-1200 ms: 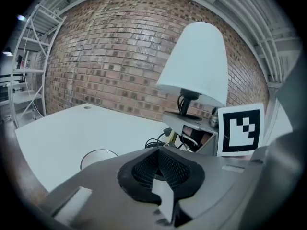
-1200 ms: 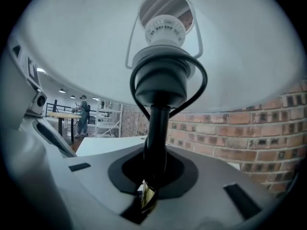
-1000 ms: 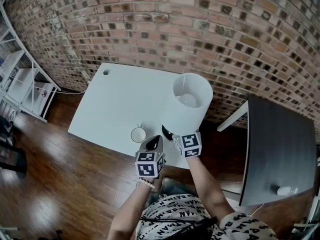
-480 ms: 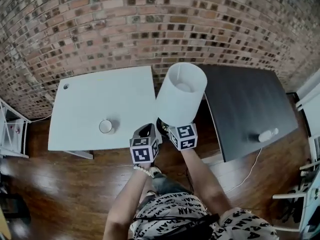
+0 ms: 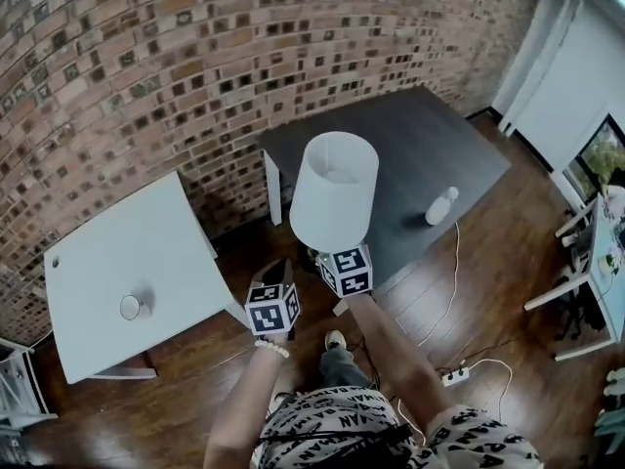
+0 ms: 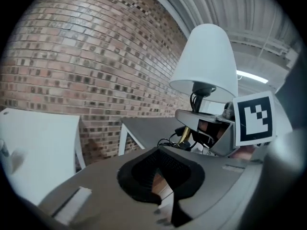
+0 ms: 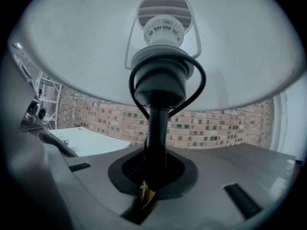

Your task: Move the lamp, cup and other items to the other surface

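Lamp (image 5: 334, 189) in right claw (image 7: 149, 186), beside edge of dark table (image 5: 430, 145)

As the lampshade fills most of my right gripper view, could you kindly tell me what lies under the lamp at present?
Observer: In the head view the lamp appears to hang over bare wooden floor, just short of the dark table.
Operator: Thank you. Is the left gripper carrying anything?
Observer: No, the left gripper has nothing between its jaws.
Operator: Is anything lying on the dark table already?
Observer: Yes, a small white object sits near its edge, and a white cable runs from there down to the floor.
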Demonstrator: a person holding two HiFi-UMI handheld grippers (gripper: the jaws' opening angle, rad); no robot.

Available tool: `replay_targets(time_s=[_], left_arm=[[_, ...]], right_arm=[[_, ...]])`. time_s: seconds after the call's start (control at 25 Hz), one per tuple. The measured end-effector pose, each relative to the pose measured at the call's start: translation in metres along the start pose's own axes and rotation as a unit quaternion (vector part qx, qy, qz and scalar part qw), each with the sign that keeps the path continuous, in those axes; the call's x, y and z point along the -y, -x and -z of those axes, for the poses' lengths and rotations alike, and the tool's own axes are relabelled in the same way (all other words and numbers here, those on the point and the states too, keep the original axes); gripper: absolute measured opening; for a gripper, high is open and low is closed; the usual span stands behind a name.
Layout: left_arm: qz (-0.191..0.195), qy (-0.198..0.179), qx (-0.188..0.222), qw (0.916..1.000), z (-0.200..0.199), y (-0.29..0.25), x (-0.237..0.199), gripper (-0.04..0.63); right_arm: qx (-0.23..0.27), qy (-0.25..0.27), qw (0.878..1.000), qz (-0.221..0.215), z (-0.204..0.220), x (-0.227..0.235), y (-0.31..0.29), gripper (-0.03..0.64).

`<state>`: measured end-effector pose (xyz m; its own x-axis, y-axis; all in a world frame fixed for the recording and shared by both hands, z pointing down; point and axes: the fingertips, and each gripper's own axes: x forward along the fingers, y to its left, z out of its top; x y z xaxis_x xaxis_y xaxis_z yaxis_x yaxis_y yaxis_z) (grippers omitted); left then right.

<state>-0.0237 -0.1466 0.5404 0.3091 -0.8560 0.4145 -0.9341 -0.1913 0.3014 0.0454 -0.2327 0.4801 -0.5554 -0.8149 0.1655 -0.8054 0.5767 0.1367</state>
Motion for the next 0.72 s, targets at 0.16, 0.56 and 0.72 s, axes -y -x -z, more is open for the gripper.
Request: replay_targets(time_s=[0.16, 0.56, 0.72], left_arm=[[0.035, -0.022, -0.006, 0.9991, -0.007, -0.054, 0.055, 0.003], [0.086, -0.052, -0.062, 0.9930, 0.013, -0.187, 0.150, 0.003], [0.081, -0.052, -0.077, 0.9924, 0.017, -0.225, 0.156, 0.003]], right_arm=[[-0.001, -0.010, 0.999, 0.050, 0.019, 0.089, 0.017, 0.035], [0.000, -0.022, 0.991, 0.135, 0.080, 0.273, 0.017, 0.035], [-0.004, -0.027, 0.988, 0.151, 0.105, 0.314, 0.006, 0.035]])
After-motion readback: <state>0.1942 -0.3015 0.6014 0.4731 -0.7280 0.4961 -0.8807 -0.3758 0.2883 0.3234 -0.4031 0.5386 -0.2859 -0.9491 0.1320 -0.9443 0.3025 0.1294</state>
